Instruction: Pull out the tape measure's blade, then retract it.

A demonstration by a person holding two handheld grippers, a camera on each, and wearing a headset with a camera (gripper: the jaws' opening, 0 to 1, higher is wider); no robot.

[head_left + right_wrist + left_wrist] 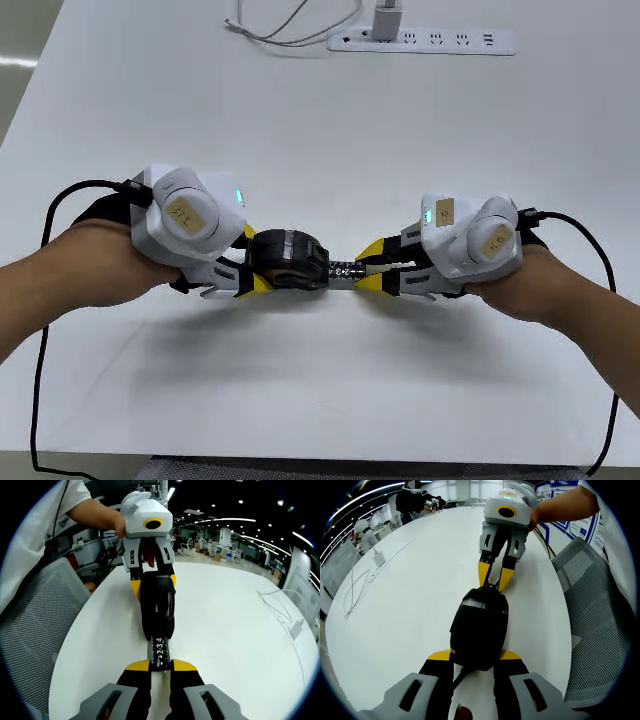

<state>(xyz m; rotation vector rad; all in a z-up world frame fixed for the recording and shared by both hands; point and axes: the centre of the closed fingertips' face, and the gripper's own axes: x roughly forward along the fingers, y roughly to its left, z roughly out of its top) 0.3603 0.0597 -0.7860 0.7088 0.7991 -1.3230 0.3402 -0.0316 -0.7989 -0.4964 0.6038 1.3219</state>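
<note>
I see a white table (300, 130). At its far edge lie a white power strip (450, 41) and, to its left, a loose white cable (245, 30).

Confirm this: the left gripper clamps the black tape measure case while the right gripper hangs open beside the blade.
Not quite. The right gripper is shut on the blade, as the right gripper view shows; the left gripper does clamp the tape measure case.

White table (320, 130): power strip (430, 40) at far edge; charger (386, 18) plugged into strip's L end; white cable (233, 24) L of strip.
</note>
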